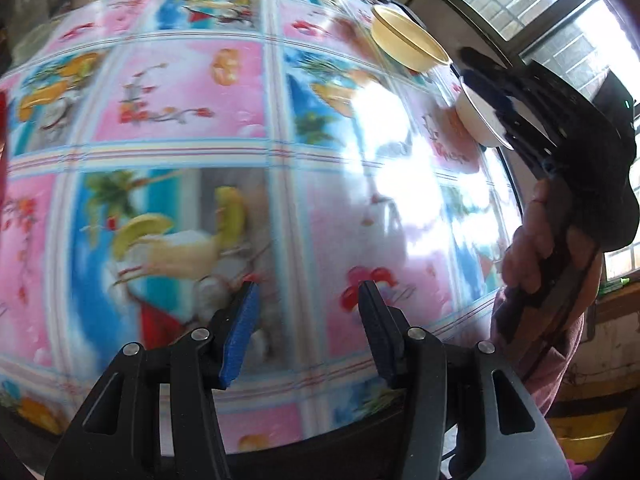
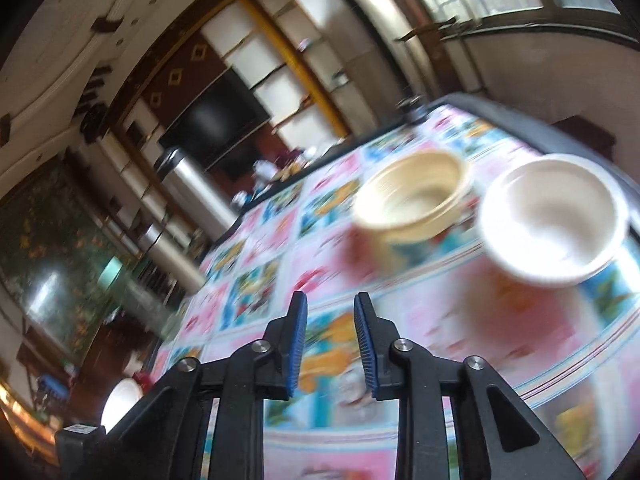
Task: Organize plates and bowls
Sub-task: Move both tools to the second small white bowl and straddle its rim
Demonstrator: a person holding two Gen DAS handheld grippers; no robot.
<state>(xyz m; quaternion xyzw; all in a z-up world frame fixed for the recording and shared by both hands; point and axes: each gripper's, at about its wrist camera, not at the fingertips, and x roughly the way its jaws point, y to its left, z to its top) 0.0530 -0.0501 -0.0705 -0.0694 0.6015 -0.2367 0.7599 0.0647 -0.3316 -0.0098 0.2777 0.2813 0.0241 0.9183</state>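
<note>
Indoor living room, both views motion-blurred. Worktop (image 1: 224, 128) covered by a glossy plastic cloth, checked panels in pink and blue with fruit and drink prints; strong window glare on its right half in the left wrist view.

Left wrist view: left tongs (image 1: 306, 316) at bottom centre, black frame, blue ribbed pads, spread apart with nothing between them, hovering over the cloth. Tan bowl (image 1: 408, 38) near the worktop's far right edge, round, thin flared rim. Just right of it the white bowl (image 1: 480, 120), partly hidden by the right tongs (image 1: 496, 92), whose black body reaches over its rim; finger tips overlap the bowl and contact cannot be judged here. A hand (image 1: 536, 248) grips that tool's handle at right, sleeve below cut off by the frame. Windows behind, upper right.

Right wrist view only: dark wall unit with a black TV screen (image 2: 216, 120), shelves, a metal cylinder, a framed picture at left, all tilted and smeared. Right tongs (image 2: 330, 312) bottom centre, pads a moderate gap apart, empty. Tan bowl (image 2: 412, 196) shows ridged inner walls and a printed outside; white bowl (image 2: 552, 220) to its right, smooth, overexposed, close to the worktop's right edge. Bowls near each other; whether they touch is unclear. Small clutter at the worktop's far edge unreadable.
</note>
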